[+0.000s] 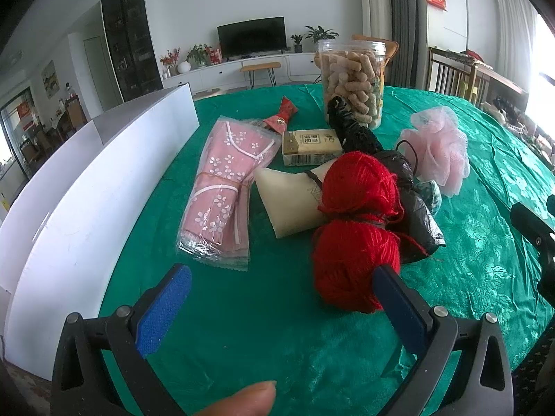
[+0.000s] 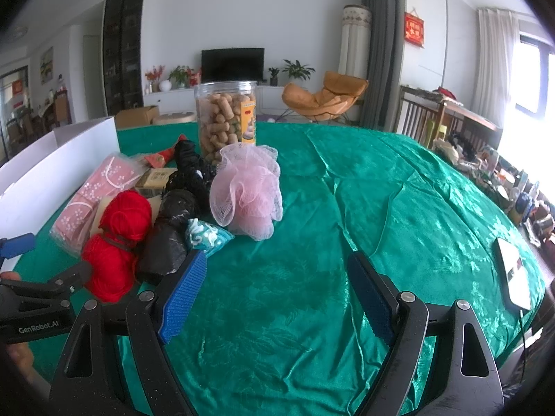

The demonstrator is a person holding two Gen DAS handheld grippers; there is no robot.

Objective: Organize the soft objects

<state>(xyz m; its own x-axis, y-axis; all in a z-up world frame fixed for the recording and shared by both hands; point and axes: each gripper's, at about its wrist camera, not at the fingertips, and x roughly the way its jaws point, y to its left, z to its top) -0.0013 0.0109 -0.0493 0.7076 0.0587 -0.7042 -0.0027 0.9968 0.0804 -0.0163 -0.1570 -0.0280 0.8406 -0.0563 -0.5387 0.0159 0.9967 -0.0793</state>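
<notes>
- Left wrist view: the left gripper (image 1: 282,289) hovers low over the green tablecloth (image 1: 263,329) with its blue-padded fingers (image 1: 163,308) spread wide and nothing between them; a fingertip of the person (image 1: 249,398) shows at the bottom edge.
- Red yarn (image 1: 357,228), two balls bound together, lies just ahead of the right-hand finger, which overlaps its near end in this view; I cannot tell whether they touch.
- Left of the yarn lie a cream pouch (image 1: 288,201) and a pink floral cloth in a clear wrapper (image 1: 225,187), the wrapper nearest the white box (image 1: 86,187) that runs along the left edge of the tabletop.
- Behind the yarn sit a black plastic bag (image 1: 416,215), a small boxed pack (image 1: 310,147), a black knitted piece (image 1: 353,131) and a clear jar of snacks (image 1: 352,83) toward the far edge.
- Right wrist view: the right gripper (image 2: 274,287) is likewise spread wide and empty, above bare cloth.
- A pink mesh bath puff (image 2: 248,190) stands ahead of it, at the right side of the cluster, with a small teal patterned pouch (image 2: 204,237) just in front of the black bag.
- A white phone-like device (image 2: 513,274) lies near the right edge.
</notes>
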